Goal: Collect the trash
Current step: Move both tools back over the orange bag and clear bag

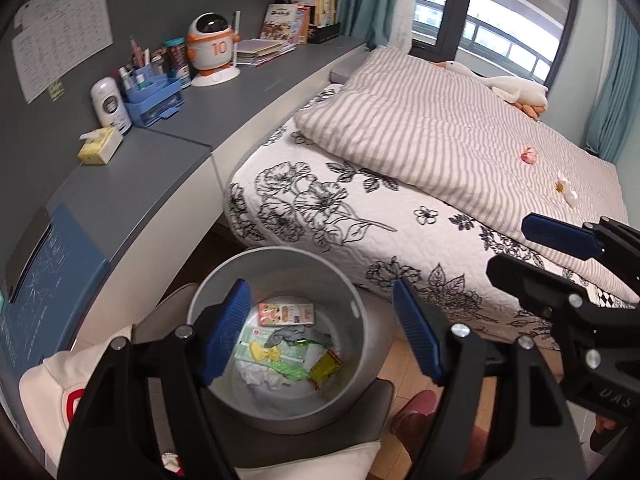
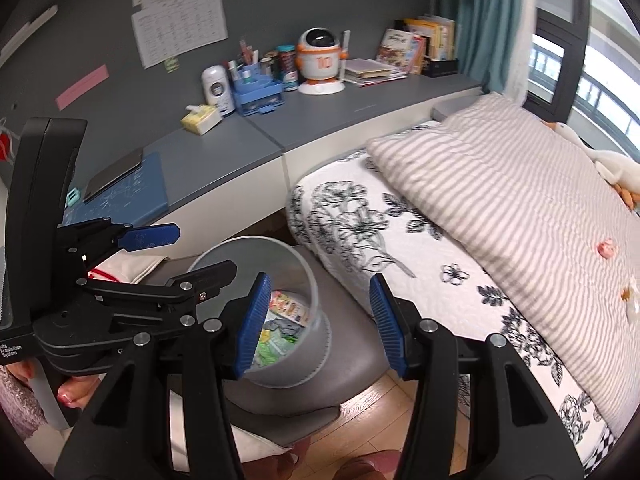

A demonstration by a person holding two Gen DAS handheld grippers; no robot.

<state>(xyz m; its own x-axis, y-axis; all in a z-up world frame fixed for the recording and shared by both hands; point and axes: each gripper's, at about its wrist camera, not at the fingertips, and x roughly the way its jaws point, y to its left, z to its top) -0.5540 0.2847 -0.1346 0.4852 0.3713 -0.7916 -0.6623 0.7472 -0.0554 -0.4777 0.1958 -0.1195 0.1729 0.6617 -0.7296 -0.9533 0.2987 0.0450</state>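
while both the left gripper (image 1: 322,332) and right gripper (image 2: 318,326) hang released with nothing between their jaws above the grey bin (image 1: 280,264) of wrappers (image 1: 286,348), a toy robot (image 1: 210,46) on the desk (image 1: 224,100) reads "10", and two scraps (image 1: 529,156) lie on the bed (image 1: 400,216).

A robot toy (image 1: 211,49) and tissue box (image 1: 100,146) stand on the desk (image 1: 168,152).

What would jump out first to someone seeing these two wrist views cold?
Probably the grey bin on the chair below both grippers, already holding wrappers and crumpled paper. The left gripper hangs open above it with nothing between its fingers; the right gripper is open and empty too. Next, two bits of litter on the striped quilt: a pink scrap and a white-and-yellow wrapper nearer the bed's edge.
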